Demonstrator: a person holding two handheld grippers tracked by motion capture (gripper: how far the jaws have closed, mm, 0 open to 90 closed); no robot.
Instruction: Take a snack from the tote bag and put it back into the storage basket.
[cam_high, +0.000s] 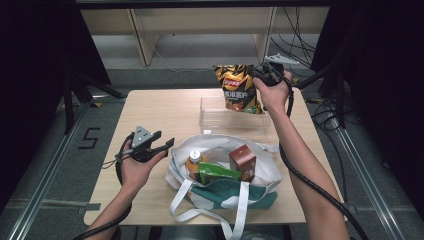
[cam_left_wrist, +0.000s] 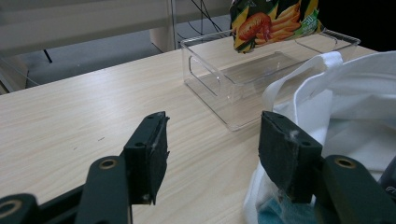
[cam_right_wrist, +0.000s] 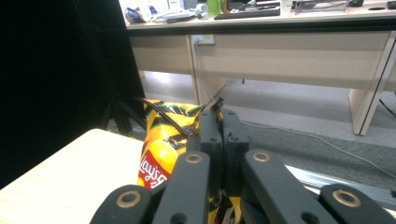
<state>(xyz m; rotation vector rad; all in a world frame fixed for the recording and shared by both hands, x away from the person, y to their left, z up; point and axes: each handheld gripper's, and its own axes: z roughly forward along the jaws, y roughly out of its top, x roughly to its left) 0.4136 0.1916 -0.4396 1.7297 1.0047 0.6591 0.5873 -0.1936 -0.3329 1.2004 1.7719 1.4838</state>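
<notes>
A yellow and black chip bag (cam_high: 238, 88) hangs over the clear plastic bin (cam_high: 235, 120) at the back of the table. My right gripper (cam_high: 260, 74) is shut on the bag's top right corner; in the right gripper view the closed jaws pinch the bag (cam_right_wrist: 161, 154) at its upper edge. The bag's lower end (cam_left_wrist: 273, 21) dangles above the bin (cam_left_wrist: 243, 79) in the left gripper view. My left gripper (cam_high: 162, 145) rests open at the table's front left, beside a white tote bag (cam_high: 222, 172), nothing between its fingers (cam_left_wrist: 149, 149).
The tote holds an orange-capped bottle (cam_high: 193, 162), a green packet (cam_high: 217, 172) and a brown carton (cam_high: 243, 161). Its straps (cam_high: 200, 215) trail over the front edge. Bare tabletop (cam_high: 160, 110) lies left of the bin. Desks and cables stand beyond the table.
</notes>
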